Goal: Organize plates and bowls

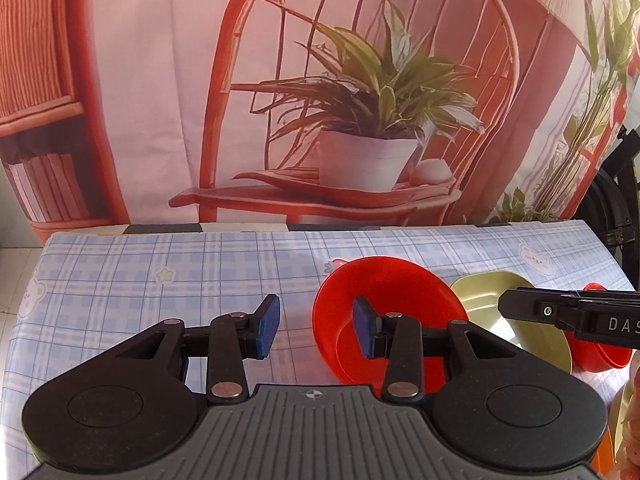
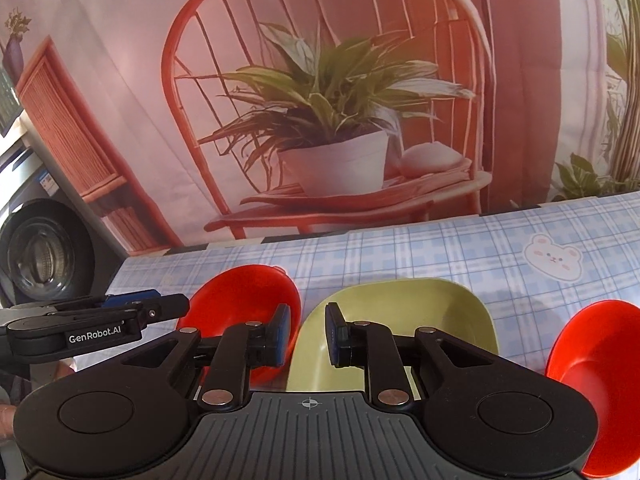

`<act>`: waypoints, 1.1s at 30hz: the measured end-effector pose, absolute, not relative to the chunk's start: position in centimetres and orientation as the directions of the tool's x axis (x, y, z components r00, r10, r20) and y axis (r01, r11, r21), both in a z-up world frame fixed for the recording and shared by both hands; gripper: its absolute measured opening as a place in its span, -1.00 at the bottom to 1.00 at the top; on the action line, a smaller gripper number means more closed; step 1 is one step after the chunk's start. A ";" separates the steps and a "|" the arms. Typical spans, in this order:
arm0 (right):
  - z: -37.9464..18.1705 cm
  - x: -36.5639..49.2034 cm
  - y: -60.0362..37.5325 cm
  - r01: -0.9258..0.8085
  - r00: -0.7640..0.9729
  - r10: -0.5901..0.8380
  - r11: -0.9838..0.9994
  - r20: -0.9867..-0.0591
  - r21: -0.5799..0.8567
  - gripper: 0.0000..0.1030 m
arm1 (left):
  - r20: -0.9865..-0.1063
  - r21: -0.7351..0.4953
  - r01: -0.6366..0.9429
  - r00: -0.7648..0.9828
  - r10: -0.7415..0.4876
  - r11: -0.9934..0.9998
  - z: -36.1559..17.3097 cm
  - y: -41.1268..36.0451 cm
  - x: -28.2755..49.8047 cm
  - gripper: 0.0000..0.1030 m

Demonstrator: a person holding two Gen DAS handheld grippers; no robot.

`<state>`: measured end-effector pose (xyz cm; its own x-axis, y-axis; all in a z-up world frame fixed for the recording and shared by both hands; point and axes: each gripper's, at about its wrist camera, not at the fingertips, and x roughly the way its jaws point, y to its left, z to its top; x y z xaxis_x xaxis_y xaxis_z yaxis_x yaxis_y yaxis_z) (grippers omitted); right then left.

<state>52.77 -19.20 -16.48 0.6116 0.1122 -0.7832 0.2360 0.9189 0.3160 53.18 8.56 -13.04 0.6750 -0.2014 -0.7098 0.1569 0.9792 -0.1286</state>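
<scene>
While both grippers hover empty: nothing is gripped yet.
Left gripper (image 1: 316, 326): jaws wide apart, beside the red plate (image 1: 394, 280).
Right gripper (image 2: 307, 334): jaws parted, straddling the green dish's (image 2: 440, 312) rim; I'd close squarely there.

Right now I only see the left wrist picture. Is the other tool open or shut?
Observer: Open. The right tool has a gap between its blue pads, with nothing in it, and points at the pale green squarish dish.
Child: What's the red thing hiding behind it?
Observer: A small red plastic bowl, standing apart from the green dish, on its right.
Child: Anything I can't see at all?
Observer: A front-loading washing machine, far off to the left.
</scene>
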 end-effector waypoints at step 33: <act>-17.0 50.4 -15.8 0.263 0.542 0.191 0.887 -0.819 0.380 -0.91 | -0.727 -0.200 0.140 0.643 -0.243 0.970 -14.1 10.4 47.8 -0.80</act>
<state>50.37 -15.80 -16.98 0.5416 0.1907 -0.8187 0.2626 0.8868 0.3803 47.81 10.41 -14.06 0.6427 -0.2428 -0.7267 0.1399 0.9697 -0.2003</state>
